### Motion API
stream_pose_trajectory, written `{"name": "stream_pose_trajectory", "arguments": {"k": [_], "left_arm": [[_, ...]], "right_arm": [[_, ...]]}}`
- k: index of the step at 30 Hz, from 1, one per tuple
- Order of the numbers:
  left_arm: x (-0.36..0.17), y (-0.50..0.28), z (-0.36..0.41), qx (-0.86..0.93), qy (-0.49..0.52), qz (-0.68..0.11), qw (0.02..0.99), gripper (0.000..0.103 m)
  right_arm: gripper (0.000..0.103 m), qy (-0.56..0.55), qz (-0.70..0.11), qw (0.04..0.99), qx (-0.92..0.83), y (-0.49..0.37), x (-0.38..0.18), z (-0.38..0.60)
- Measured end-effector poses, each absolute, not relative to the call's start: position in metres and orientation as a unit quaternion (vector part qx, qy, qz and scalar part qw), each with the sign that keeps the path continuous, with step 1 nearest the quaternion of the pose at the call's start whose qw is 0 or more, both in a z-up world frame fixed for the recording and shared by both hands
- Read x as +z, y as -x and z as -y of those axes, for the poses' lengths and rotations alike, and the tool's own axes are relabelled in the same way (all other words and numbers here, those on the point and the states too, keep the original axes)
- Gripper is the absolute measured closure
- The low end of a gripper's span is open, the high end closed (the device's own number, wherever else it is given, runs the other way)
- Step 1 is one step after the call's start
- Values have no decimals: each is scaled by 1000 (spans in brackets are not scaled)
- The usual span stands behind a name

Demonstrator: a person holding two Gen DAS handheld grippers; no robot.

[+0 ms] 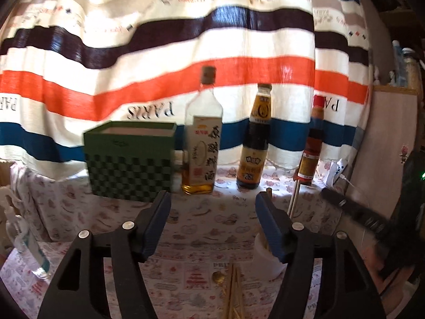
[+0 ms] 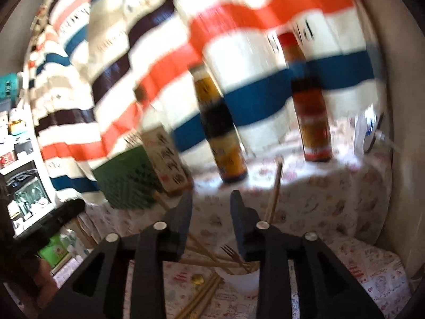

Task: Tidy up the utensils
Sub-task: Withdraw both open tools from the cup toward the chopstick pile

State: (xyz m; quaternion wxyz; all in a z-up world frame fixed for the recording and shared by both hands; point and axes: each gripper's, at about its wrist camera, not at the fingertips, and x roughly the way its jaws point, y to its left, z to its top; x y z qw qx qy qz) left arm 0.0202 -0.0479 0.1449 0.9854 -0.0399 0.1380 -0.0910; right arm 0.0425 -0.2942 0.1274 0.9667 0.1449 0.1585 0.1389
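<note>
left tongs (image 1: 212, 204): we see them spread wide, nothing between.
right tongs (image 2: 211, 207): parted, empty.
chopsticks (image 1: 233, 292): loose on the surface (image 1: 202, 220), beside a gold spoon (image 1: 218, 276); more stand in the white cup (image 2: 239, 279) with a fork (image 2: 229, 251).
handling: we judge the sticks light, stiff, slick; we pinch mid-shaft.
cup: light, tips easily.

Box (image 1: 130, 162) left of three bottles (image 1: 203, 143) (cup (image 1: 268, 260) in front).
</note>
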Motion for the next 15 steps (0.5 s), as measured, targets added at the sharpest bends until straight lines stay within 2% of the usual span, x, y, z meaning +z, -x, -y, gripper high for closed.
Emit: {"name": "stream_pose_trajectory", "arguments": {"k": [4, 7, 9, 11, 15], "left_arm": [[148, -3, 30, -82, 41, -122, 988, 23], [145, 5, 21, -63, 39, -102, 992, 16], [137, 7, 16, -56, 48, -94, 993, 8], [123, 7, 9, -61, 77, -98, 990, 4], [80, -9, 0, -61, 117, -131, 983, 3]], "right_arm": [[62, -137, -123, 974, 131, -11, 143, 290], [55, -144, -145, 970, 129, -1, 135, 287], [45, -143, -149, 970, 124, 6, 124, 285], [42, -134, -153, 972, 116, 9, 114, 281], [37, -145, -184, 966, 111, 0, 90, 281]]}}
